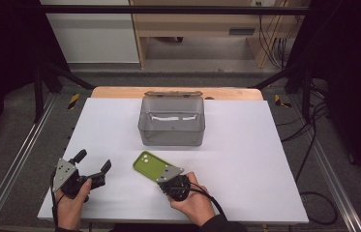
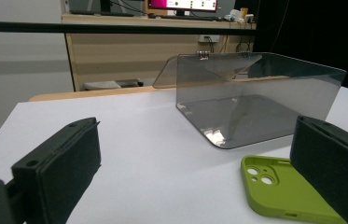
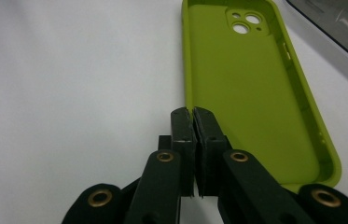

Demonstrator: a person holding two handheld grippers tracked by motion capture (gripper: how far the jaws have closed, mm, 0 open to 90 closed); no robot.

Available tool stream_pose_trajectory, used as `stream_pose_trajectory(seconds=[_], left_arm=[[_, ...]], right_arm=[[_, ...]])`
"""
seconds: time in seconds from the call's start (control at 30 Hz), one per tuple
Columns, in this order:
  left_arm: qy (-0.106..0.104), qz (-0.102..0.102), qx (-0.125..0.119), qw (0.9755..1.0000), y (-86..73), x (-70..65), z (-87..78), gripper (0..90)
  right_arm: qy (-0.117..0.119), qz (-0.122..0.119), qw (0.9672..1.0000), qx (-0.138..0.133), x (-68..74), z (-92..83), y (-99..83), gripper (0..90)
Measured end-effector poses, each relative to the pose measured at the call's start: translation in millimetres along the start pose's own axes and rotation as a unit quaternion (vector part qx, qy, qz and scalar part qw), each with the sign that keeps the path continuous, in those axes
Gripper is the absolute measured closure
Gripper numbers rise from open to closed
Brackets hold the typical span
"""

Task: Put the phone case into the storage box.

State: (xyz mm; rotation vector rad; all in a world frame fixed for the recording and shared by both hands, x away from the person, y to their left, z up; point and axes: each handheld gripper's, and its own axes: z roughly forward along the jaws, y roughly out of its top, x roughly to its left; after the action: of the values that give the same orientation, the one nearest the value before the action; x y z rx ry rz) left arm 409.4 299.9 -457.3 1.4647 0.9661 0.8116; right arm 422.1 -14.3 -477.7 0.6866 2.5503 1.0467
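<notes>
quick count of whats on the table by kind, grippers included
phone case, green: 1
clear box with hinged lid open: 1
grippers: 2, left gripper and right gripper
total: 4

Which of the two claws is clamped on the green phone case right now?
The right claw: its jaws are pinched shut on the side wall of the green phone case. The left claw stands wide open, holding nothing.
</notes>
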Motion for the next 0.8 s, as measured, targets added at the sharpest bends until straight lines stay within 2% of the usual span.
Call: stream_pose_trajectory(seconds=[0.03, 0.07, 0.13, 0.17, 0.33, 0.37, 0.43, 0.47, 0.5, 0.53, 0.57, 0.6, 0.67, 0.7, 0.73, 0.77, 0.8], left_arm=[[0.000, -0.004, -0.001, 1.0000, 0.5, 0.4, -0.9, 1.7], [0.002, -0.007, -0.003, 1.0000, 0.9, 0.8, -1.6, 1.8], [-0.001, -0.013, -0.004, 0.9999, 1.1, 0.9, -1.7, 1.8], [-0.001, -0.015, -0.006, 0.9999, 2.2, 0.9, -2.8, 1.9], [-0.008, -0.033, -0.012, 0.9993, 4.6, -1.4, -6.2, 1.9], [-0.013, -0.041, -0.015, 0.9990, 6.2, -3.9, -7.7, 1.9], [-0.018, -0.044, -0.020, 0.9987, 8.1, -7.5, -9.0, 1.9], [-0.018, -0.044, -0.020, 0.9987, 8.1, -7.5, -9.0, 1.9], [-0.022, -0.048, -0.023, 0.9983, 9.6, -11.2, -9.6, 1.8], [-0.022, -0.048, -0.023, 0.9983, 9.6, -11.2, -9.6, 1.7], [-0.030, -0.055, -0.027, 0.9977, 11.3, -16.0, -9.2, 1.5], [-0.030, -0.055, -0.027, 0.9977, 11.3, -16.0, -9.2, 1.3], [-0.030, -0.056, -0.026, 0.9976, 12.7, -20.7, -8.1, 1.3], [-0.031, -0.061, -0.027, 0.9973, 13.3, -23.3, -7.6, 1.3], [-0.034, -0.063, -0.028, 0.9971, 13.7, -25.5, -7.1, 1.3], [-0.036, -0.064, -0.029, 0.9969, 14.0, -27.9, -6.6, 1.2], [-0.037, -0.065, -0.029, 0.9968, 14.3, -29.9, -6.1, 1.2]], right_arm=[[0.011, 0.015, 0.9998, -0.011, -1.2, -0.7, -0.9, 88.3], [0.012, 0.021, 0.9996, -0.017, -0.8, -1.5, -1.0, 88.4], [0.013, 0.022, 0.9994, -0.022, -0.4, -2.7, -0.8, 88.4], [0.013, 0.030, 0.9988, -0.038, 0.6, -5.8, 0.2, 88.4], [0.013, 0.050, 0.9962, -0.069, 1.4, -11.6, 1.9, 88.4], [0.011, 0.064, 0.9940, -0.087, 1.5, -14.0, 2.9, 88.4], [0.010, 0.075, 0.9909, -0.111, 1.4, -15.8, 4.7, 88.4], [0.010, 0.075, 0.9909, -0.111, 1.4, -15.8, 4.7, 88.4], [0.009, 0.089, 0.9870, -0.134, 2.1, -16.9, 7.3, 88.4], [0.009, 0.089, 0.9870, -0.134, 2.1, -16.9, 7.3, 88.4], [0.007, 0.097, 0.9834, -0.153, 4.2, -17.1, 10.4, 88.3], [0.007, 0.097, 0.9834, -0.153, 4.2, -17.1, 10.4, 88.3], [0.005, 0.104, 0.9800, -0.170, 6.9, -16.1, 13.2, 88.4], [0.006, 0.108, 0.9769, -0.184, 9.9, -14.5, 15.7, 88.4], [0.006, 0.108, 0.9769, -0.184, 9.9, -14.5, 15.7, 88.4], [0.006, 0.114, 0.9739, -0.196, 12.7, -12.8, 17.9, 88.4], [0.006, 0.114, 0.9739, -0.196, 12.7, -12.8, 17.9, 88.4]])
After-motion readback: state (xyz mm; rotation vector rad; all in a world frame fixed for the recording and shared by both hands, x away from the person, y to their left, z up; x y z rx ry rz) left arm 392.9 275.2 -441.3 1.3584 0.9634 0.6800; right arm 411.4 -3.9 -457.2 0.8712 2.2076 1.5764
